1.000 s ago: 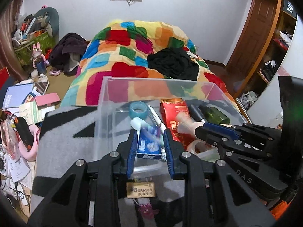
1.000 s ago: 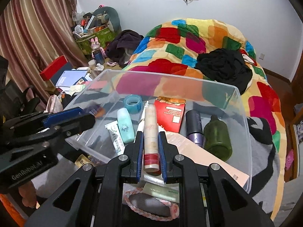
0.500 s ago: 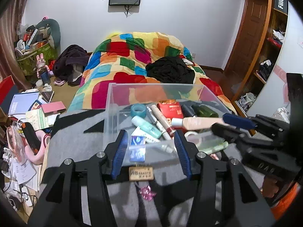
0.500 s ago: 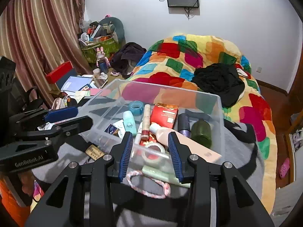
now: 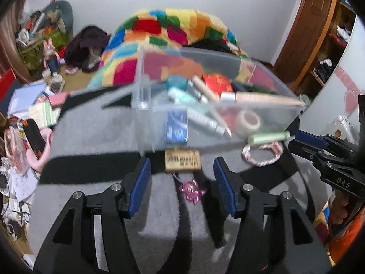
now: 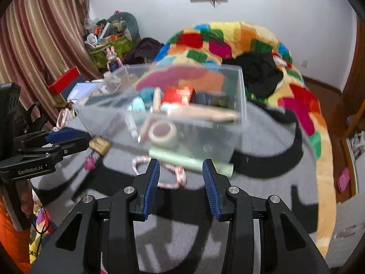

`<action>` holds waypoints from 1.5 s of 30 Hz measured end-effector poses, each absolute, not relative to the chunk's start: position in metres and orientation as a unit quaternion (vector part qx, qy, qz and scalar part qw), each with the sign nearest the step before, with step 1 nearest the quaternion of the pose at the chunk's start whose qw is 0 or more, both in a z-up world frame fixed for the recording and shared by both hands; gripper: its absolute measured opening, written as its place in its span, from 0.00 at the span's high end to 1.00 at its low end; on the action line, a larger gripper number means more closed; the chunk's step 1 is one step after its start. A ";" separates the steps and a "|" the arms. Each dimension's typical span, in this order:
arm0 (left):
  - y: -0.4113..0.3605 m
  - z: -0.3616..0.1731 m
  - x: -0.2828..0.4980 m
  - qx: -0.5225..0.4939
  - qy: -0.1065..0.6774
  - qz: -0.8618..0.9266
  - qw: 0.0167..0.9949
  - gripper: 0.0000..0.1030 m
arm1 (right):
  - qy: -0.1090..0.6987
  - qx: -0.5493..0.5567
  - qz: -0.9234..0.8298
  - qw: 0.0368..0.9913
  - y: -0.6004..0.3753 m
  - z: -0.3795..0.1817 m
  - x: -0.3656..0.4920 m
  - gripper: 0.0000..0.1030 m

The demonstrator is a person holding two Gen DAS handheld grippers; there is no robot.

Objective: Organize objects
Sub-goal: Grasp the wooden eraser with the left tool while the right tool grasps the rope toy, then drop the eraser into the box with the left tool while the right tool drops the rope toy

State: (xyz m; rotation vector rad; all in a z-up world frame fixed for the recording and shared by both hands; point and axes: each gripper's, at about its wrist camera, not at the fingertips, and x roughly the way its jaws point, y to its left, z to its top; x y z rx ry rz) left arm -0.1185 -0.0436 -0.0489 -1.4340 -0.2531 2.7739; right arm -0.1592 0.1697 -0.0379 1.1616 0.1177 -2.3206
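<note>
Left gripper (image 5: 181, 182): jaws apart and opening, nothing between the blue pads (image 5: 139, 186). Just grey blanket (image 5: 95, 137) under it. At its 12 o'clock, just beyond the fingertips, a small brown rectangular eraser with printed lettering (image 5: 183, 161); a pink shiny trinket (image 5: 191, 190) lies between the pads' line of sight, on the blanket, not touched.

Right gripper (image 6: 180, 182): jaws parted, empty. A pink-and-white braided cord loop (image 6: 175, 178) and a pale green cylindrical tube (image 6: 189, 159) sit just past its tips at 12 o'clock, both on the blanket outside the bin, tube touching the bin's near wall or very close; blur, cannot tell which.

Clear rectangular plastic bin (image 5: 146, 105) sits on the blanket at 12 o'clock from both grippers. Inside:
- long beige cosmetic tube (image 5: 262, 98), lying across the top of the pile
- roll of translucent tape (image 5: 247, 121) at the near wall
- blue-and-white flat packet (image 5: 176, 125)
- mint-green small bottle (image 5: 182, 94)
- teal tape roll (image 5: 176, 81)
- red box (image 5: 215, 83) toward the far side
- dark green bottle (image 6: 222, 101) at the far right corner

Each gripper shows in the other's view: right one at 3 o'clock in the left view, left one at 9 o'clock in the right view.

Multicoloured patchwork quilt (image 6: 228, 41) behind the bin, at 12 o'clock.
</note>
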 end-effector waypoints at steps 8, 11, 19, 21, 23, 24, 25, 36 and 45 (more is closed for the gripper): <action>-0.037 -0.064 -0.137 -0.486 -0.061 0.872 0.001 0.45 | 0.045 0.464 -0.848 0.253 0.157 -0.062 -0.168 0.65; -0.035 -0.068 -0.144 -0.490 -0.058 0.870 -0.004 0.45 | 0.050 0.462 -0.850 0.247 0.153 -0.064 -0.167 0.66; -0.031 -0.068 -0.133 -0.473 -0.049 0.880 -0.003 0.61 | 0.056 0.451 -0.856 0.245 0.154 -0.065 -0.159 0.89; -0.031 -0.067 -0.127 -0.469 -0.054 0.882 -0.001 0.61 | 0.059 0.448 -0.857 0.248 0.156 -0.064 -0.153 0.89; -0.031 -0.067 -0.121 -0.465 -0.059 0.883 0.000 0.61 | 0.057 0.447 -0.856 0.253 0.157 -0.062 -0.149 0.89; -0.031 -0.066 -0.118 -0.462 -0.062 0.885 0.002 0.61 | 0.056 0.447 -0.856 0.254 0.158 -0.061 -0.147 0.89; -0.031 -0.064 -0.114 -0.459 -0.065 0.886 0.003 0.61 | 0.054 0.446 -0.856 0.257 0.159 -0.060 -0.144 0.89; -0.025 -0.039 -0.088 -0.425 -0.082 0.901 0.020 0.61 | 0.027 0.410 -0.870 0.273 0.171 -0.024 -0.133 0.89; -0.028 -0.005 -0.085 -0.385 -0.075 0.920 0.008 0.61 | 0.016 0.377 -0.882 0.282 0.169 0.004 -0.130 0.89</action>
